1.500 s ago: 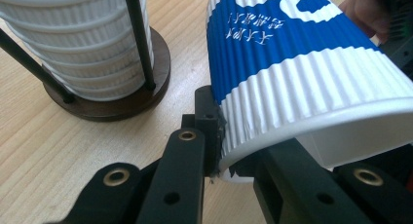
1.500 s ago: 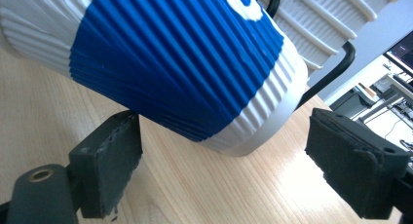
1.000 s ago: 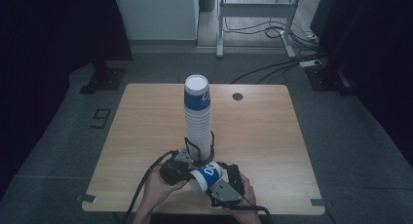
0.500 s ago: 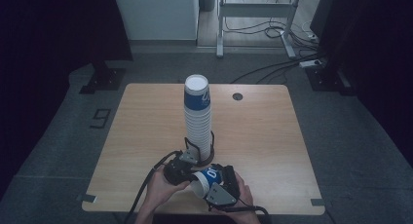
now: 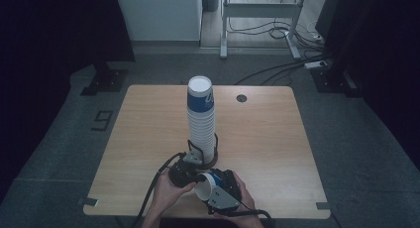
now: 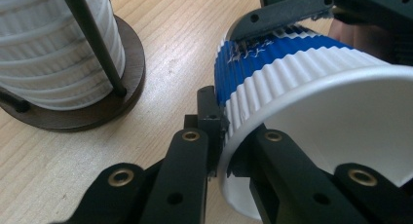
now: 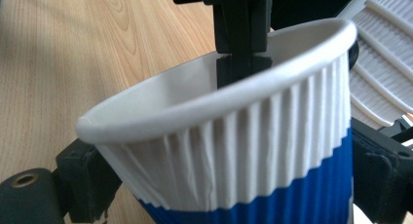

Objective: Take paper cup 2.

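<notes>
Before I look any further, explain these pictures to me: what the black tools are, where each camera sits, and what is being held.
A person sits at a wooden table and works with a hand-held gripper in each hand, a black tool with two jaws. The high view looks down from above the person's side. The other two pictures come from small cameras riding on the tools, each looking along its own jaws.

On the table stands a tall stack of cups, ribbed white with a blue band on top, in a dark wire holder with a round base.

One loose cup, white and blue, lies between the tools near the table's front edge. The left hand-held gripper is shut on its rim, one jaw inside, one outside. The right hand-held gripper has just been closing around the cup's blue body.
</notes>
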{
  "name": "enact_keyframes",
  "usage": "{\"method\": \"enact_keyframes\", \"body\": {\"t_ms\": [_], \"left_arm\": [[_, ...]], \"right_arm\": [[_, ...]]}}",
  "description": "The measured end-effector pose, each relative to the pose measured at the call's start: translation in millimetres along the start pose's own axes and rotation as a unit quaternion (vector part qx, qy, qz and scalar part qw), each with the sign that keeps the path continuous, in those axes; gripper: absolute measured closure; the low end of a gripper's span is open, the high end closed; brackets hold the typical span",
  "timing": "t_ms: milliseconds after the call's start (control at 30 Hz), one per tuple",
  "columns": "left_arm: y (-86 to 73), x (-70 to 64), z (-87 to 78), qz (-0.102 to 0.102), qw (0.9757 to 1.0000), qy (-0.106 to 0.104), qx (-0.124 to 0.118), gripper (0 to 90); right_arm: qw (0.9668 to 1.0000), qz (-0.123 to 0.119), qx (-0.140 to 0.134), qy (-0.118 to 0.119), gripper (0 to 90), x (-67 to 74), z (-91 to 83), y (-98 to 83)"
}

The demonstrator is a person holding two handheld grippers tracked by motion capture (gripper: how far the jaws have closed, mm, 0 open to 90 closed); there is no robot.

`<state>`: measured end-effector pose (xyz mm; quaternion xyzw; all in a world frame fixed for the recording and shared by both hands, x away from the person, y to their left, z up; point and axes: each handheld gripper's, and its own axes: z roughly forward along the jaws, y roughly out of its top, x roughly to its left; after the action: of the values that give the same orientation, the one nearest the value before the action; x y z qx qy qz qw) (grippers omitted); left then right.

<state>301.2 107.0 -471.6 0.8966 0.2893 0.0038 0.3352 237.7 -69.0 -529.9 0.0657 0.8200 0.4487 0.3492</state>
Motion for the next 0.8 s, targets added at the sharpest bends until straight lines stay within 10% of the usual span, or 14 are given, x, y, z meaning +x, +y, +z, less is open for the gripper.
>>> {"method": "enact_keyframes", "body": {"t_ms": [500, 800], "left_arm": [[2.6, 0.0, 2.9, -0.010, 0.9999, -0.005, 0.001, 86.7], [-4.6, 1.5, 0.9, -0.014, 0.9985, -0.008, -0.053, 79.1]], "right_arm": [[0.9998, -0.013, -0.013, -0.003, 10.7, 1.7, -0.7, 3.7], [0.9996, 0.018, -0.023, -0.001, 16.2, -3.0, -3.5, 3.3]]}}
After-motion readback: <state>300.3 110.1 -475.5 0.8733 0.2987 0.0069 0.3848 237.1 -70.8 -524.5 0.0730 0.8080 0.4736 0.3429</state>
